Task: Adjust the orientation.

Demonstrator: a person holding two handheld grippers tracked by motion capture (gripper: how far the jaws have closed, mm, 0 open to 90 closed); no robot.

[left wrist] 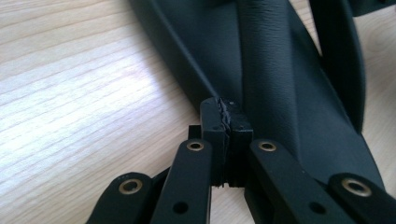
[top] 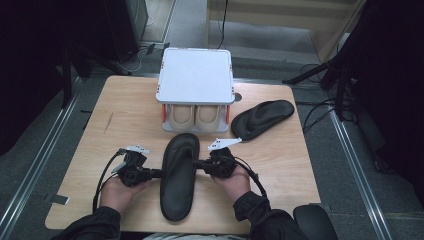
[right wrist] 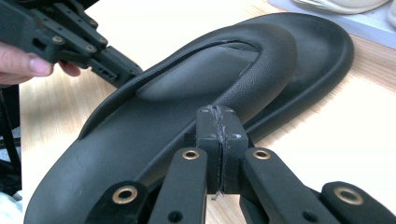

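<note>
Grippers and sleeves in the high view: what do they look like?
Both are black handheld units. The left tool and right tool each carry a pale grey three-cornered plate on top and trail a black looping cable. Close up, the jaw linkages are black bars with brass-coloured rivets. The person wears dark long sleeves.

Both grippers' jaws together (level)

Bare table left of the white rack gives open passage; rack blocks ahead, second black sandal blocks front-right, near sandal fills the centre.
</note>
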